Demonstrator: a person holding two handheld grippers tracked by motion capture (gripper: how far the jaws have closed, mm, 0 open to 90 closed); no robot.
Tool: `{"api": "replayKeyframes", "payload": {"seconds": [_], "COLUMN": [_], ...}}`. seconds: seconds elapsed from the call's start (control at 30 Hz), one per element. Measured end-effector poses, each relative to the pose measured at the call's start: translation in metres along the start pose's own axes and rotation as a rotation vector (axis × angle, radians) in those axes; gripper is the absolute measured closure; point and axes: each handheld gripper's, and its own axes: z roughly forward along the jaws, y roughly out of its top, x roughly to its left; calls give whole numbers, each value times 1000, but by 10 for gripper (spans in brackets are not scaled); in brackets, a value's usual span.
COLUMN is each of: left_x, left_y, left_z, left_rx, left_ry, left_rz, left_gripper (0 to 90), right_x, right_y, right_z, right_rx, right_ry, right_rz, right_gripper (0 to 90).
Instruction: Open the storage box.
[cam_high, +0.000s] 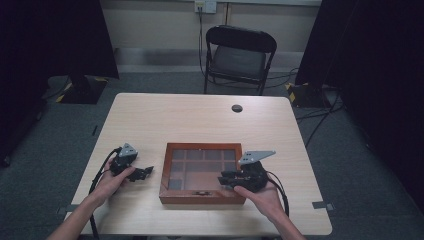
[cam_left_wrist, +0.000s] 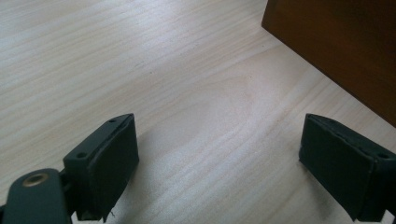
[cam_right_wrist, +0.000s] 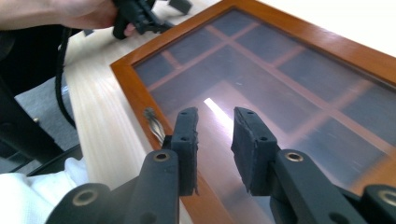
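Note:
A shallow wooden box (cam_high: 202, 146) with a glass lid over several compartments lies at the front middle of the table (cam_high: 200, 115). My left gripper (cam_high: 145, 173) rests low over the tabletop just left of the box, and its jaws (cam_left_wrist: 219, 154) stand wide open on bare wood, with the box's side wall (cam_left_wrist: 341, 42) at the upper right. My right gripper (cam_high: 223, 179) hovers over the lid's front right part. Its jaws (cam_right_wrist: 215, 135) stand a little apart with nothing between them, close to a small metal clasp (cam_right_wrist: 154, 122) on the box's front rim (cam_right_wrist: 135, 88).
A black folding chair (cam_high: 240, 55) stands beyond the table's far edge. A round cable hole (cam_high: 237, 108) sits in the tabletop at the back. Dark curtains hang on both sides, and cables lie on the floor at the right. The other hand (cam_right_wrist: 88, 14) appears in the right gripper view.

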Motion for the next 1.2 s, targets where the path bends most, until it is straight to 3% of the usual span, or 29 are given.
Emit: {"api": "replayKeyframes", "payload": {"seconds": [0.27,0.53,0.93,1.2], "left_x": [0,0,0,0], "left_y": [0,0,0,0], "left_z": [0,0,0,0], "left_rx": [-3,-3,-1,-1], "left_ry": [-3,-3,-3,-3], "left_rz": [4,5,5,5], "left_gripper": [111,111,110,110], "right_x": [16,22,25,27], "right_y": [6,2,-4,-5], "right_z": [32,46,54,55], "right_rx": [42,73,96,83], "right_ry": [87,136,131,123], "right_rz": [-43,-65,-93,-115], "right_gripper": [776,804,796,803]}}
